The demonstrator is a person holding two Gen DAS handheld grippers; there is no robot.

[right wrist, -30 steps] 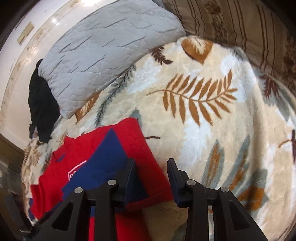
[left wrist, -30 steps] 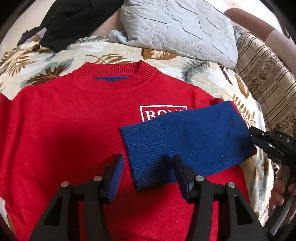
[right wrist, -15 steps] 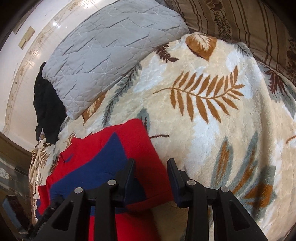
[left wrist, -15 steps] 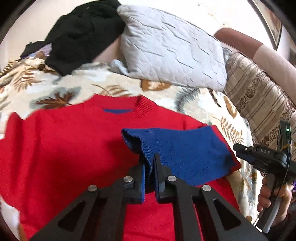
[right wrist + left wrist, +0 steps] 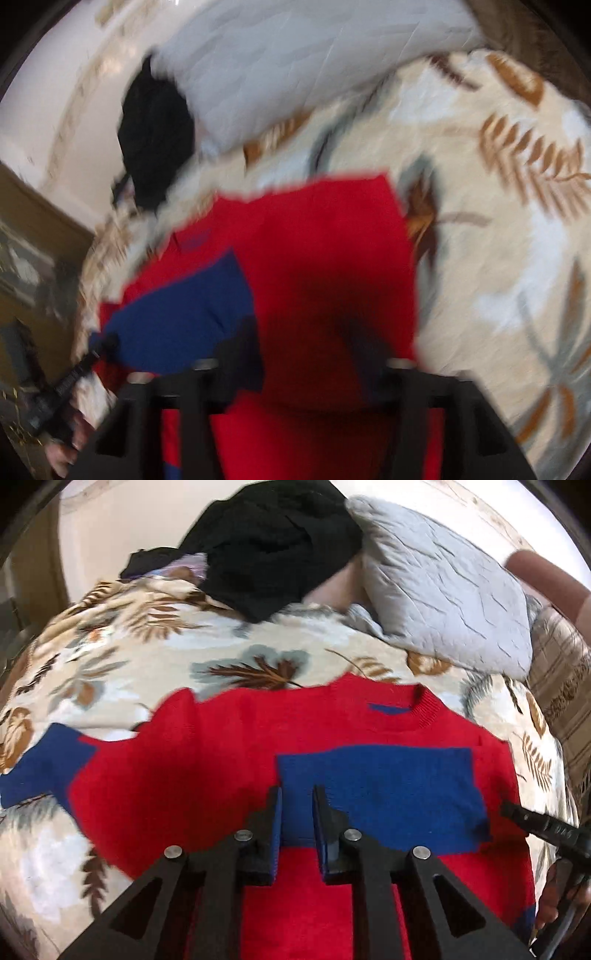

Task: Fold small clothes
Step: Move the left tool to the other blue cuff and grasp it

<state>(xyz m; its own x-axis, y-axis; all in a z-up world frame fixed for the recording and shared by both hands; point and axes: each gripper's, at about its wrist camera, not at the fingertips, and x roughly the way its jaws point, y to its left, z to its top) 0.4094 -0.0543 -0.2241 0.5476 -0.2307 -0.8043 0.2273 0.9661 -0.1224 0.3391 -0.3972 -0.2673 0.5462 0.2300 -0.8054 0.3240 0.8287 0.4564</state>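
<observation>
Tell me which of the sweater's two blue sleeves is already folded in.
The blue sleeve lying across the red chest below the collar; the other sleeve stretches out over the leaf-print blanket.

Soft cloth things on a bed

The red sweater (image 5: 207, 771) is knitted wool. The leaf blanket (image 5: 155, 657) looks fluffy. The grey pillow (image 5: 443, 602) is stitched, crinkly cloth.

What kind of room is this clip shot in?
Most likely a bedroom: a red knit sweater with blue sleeves lies on a leaf-print plush blanket, beside a grey quilted pillow.
</observation>
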